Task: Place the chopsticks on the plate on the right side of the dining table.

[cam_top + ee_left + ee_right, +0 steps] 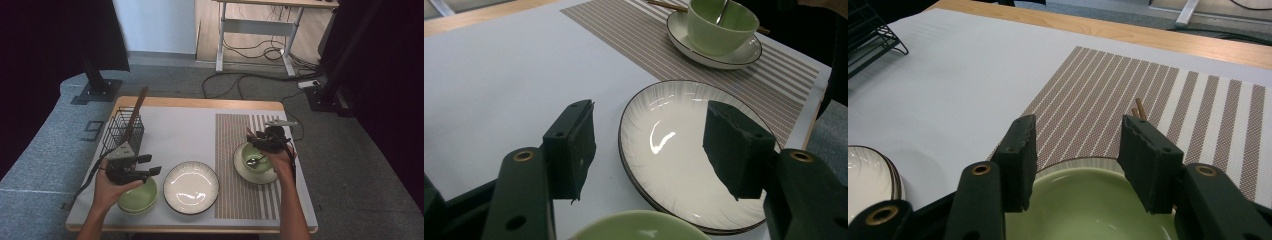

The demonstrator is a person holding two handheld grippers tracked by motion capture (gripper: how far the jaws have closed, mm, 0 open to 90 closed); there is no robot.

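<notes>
Table-setting in progress, R side. R gripper (pixel 261 141) sits just over the green bowl (pixel 256 156), which stands on a saucer (pixel 247 172) on the striped placemat (pixel 235 190). Jaws spread, nothing between the pads; in the right gripper view the bowl rim (pixel 1083 175) lies directly below and between them. A spoon (pixel 255 161) rests inside the bowl, handle leaning on the rim. Chopstick tips (pixel 1139 108) poke out beyond the far jaw, on the mat behind the bowl.

L gripper (pixel 134 170) hovers above a second green bowl (pixel 140 197) near the front edge, jaws also wide apart and empty. White plate (pixel 674 150) lies just beside it, towards the mat. Wire rack (pixel 122 131) w/ upright utensil at back left.

Our read: R hand is either about to take the bowl by its rim or leaving it. If gripping:
- one pad inside the wall, one outside, clear of the spoon handle
- close slowly; glazed rim likely slippery
- lift straight up so saucer doesn't drag
- keep far jaw off the chopsticks

L hand shd wait; no need to crowd the plate.
</notes>
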